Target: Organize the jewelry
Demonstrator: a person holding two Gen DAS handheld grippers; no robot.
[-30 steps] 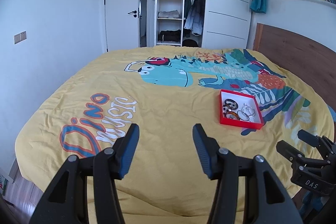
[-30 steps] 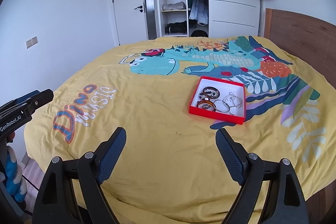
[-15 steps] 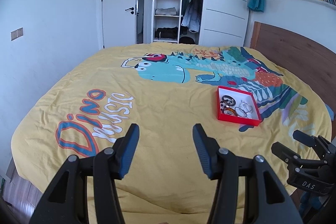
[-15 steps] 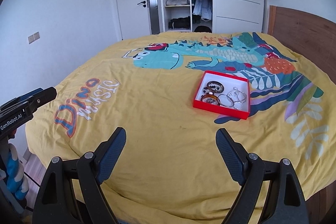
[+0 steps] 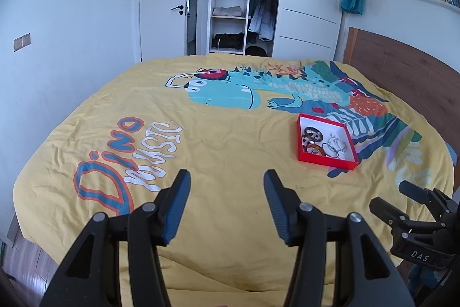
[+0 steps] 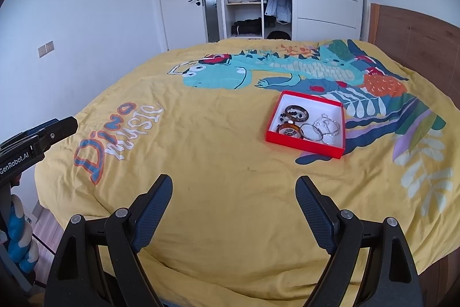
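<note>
A red box with a white inside lies on the yellow bedcover, right of centre. It holds brown bangles, a dark beaded bracelet and silver bangles. My left gripper hovers open and empty over the cover, well short of the box and to its left. My right gripper is also open and empty, with the red box ahead and a little to the right. Each gripper shows at the edge of the other's view, the right gripper and the left gripper.
The bed is covered by a yellow dinosaur-print duvet. A wooden headboard runs along its right side. Past the far end stand an open wardrobe and a white door. A wall is close on the left.
</note>
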